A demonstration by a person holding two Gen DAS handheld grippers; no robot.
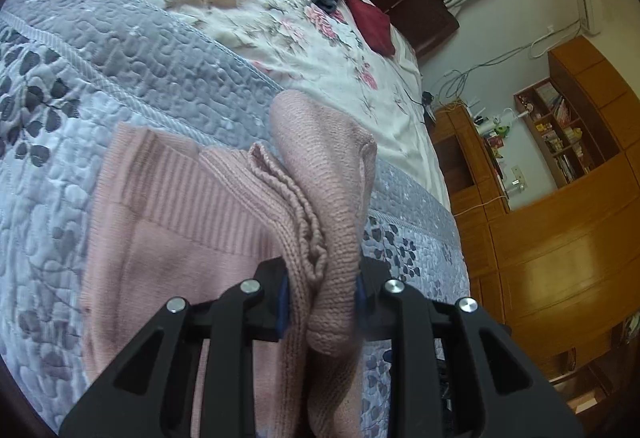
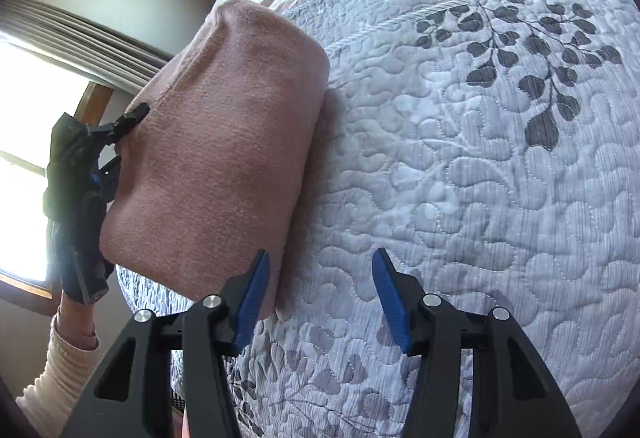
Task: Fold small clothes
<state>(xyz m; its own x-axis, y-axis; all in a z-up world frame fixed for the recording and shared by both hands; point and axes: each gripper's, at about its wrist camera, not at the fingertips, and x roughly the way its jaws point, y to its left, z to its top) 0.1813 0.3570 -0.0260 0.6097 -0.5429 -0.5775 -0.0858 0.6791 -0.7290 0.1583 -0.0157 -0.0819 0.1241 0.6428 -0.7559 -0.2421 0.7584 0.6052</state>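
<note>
A bunched edge of the pink knit garment [image 1: 224, 222] is clamped in the left gripper [image 1: 320, 298] and lifted off the quilted bed [image 1: 120, 50], mid-fold. The right gripper [image 2: 320, 298] is held with jaws apart, empty, just beside the cloth. Laying the flap over seems next; open quilt lies farther right, the bed edge near left.

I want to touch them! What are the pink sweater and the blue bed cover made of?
The pink sweater looks like soft knitted yarn, maybe wool or acrylic: you can see ribbed bands and looped stitches. The quilted bedspread looks like matte padded cotton-type fabric, with puffy stitched swirls and printed grey leaves. The left gripper pinches the sweater between its fingers.
</note>
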